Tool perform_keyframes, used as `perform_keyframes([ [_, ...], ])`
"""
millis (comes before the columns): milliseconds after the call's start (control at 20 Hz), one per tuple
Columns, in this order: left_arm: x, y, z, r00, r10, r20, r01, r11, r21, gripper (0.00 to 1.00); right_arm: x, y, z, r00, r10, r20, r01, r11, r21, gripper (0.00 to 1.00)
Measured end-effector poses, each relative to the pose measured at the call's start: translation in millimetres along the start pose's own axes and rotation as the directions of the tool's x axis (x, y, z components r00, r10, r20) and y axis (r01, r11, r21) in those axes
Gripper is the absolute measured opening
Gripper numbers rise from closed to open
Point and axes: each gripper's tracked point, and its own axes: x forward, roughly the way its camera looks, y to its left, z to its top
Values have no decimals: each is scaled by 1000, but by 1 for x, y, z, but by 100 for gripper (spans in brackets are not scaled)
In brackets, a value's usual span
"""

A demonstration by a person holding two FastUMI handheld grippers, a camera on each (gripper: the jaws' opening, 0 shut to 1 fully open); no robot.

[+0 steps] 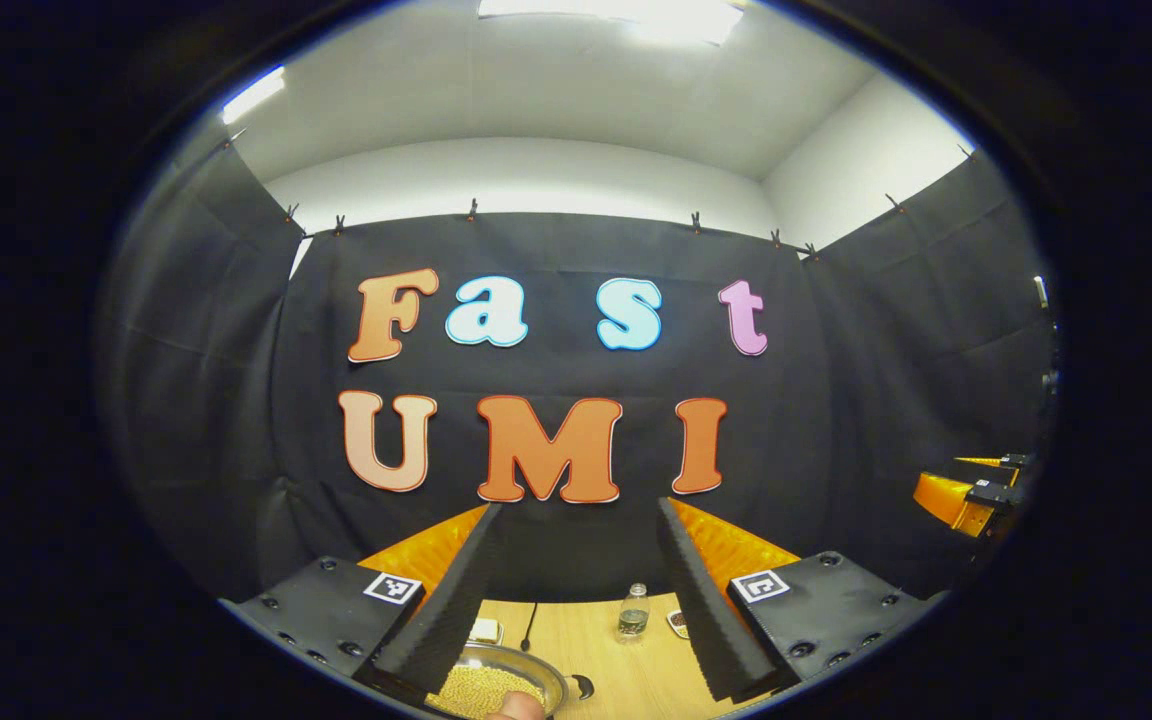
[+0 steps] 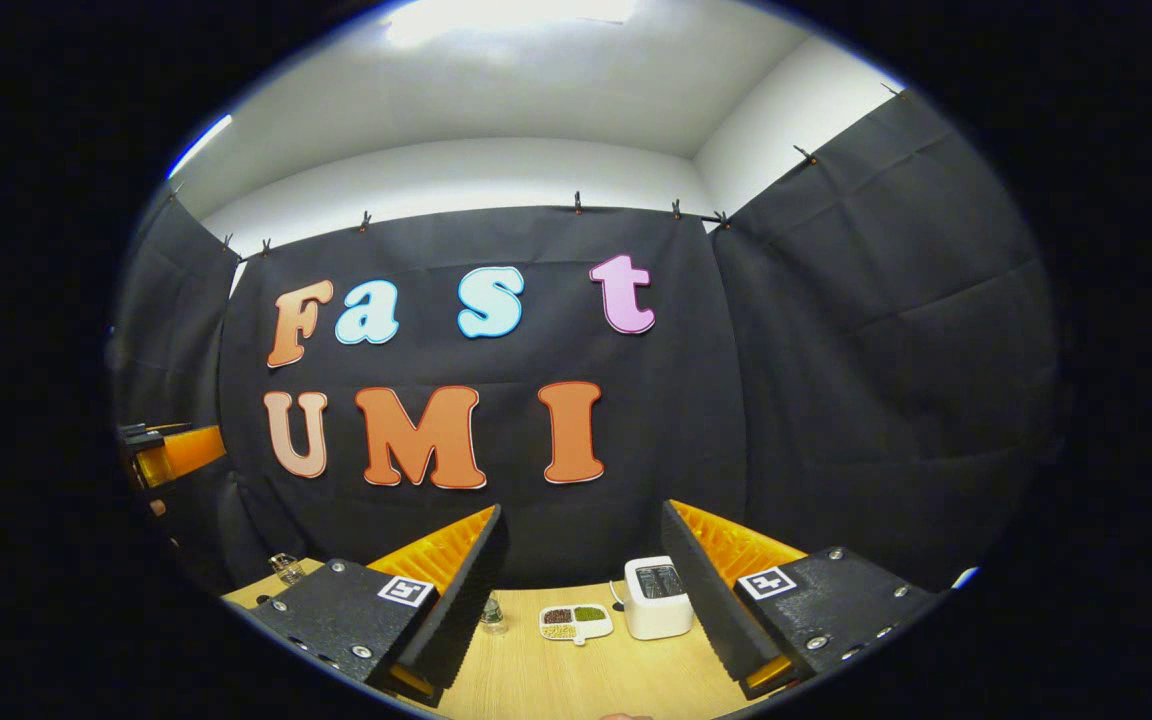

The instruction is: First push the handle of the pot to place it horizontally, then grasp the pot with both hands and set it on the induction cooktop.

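Left gripper view: left gripper [image 1: 579, 600] held high above a pale wooden desk [image 1: 636, 670], ribbed foam-faced fingers [image 1: 451, 610] spread wide apart, nothing between them. Below the near finger, a round shiny metal pot [image 1: 511, 680] at the desk's near edge — rim bright, inside heaped with small yellowish grains; handle not clear to make out. Beside it, toward the far edge, a small clear glass jar [image 1: 633, 612] with a lid. At the far right, the other gripper [image 1: 976, 490], partly seen. Right gripper view: right gripper [image 2: 584, 610] likewise raised, fingers [image 2: 716, 600] parted wide, gripping nothing. On the desk [image 2: 576, 680] ahead — a boxy white toaster [image 2: 658, 597] near the far edge, a flat white divided dish [image 2: 576, 621] of dark, green and pale grains just beside it, a little glass jar [image 2: 492, 614] next to the left finger.
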Motion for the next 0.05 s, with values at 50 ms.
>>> perform_keyframes([
  [50,0,1,1,1000,18,9,-18,1000,17,97,-1,-2,-2,1000,2,-2,-2,1000,2,95],
])
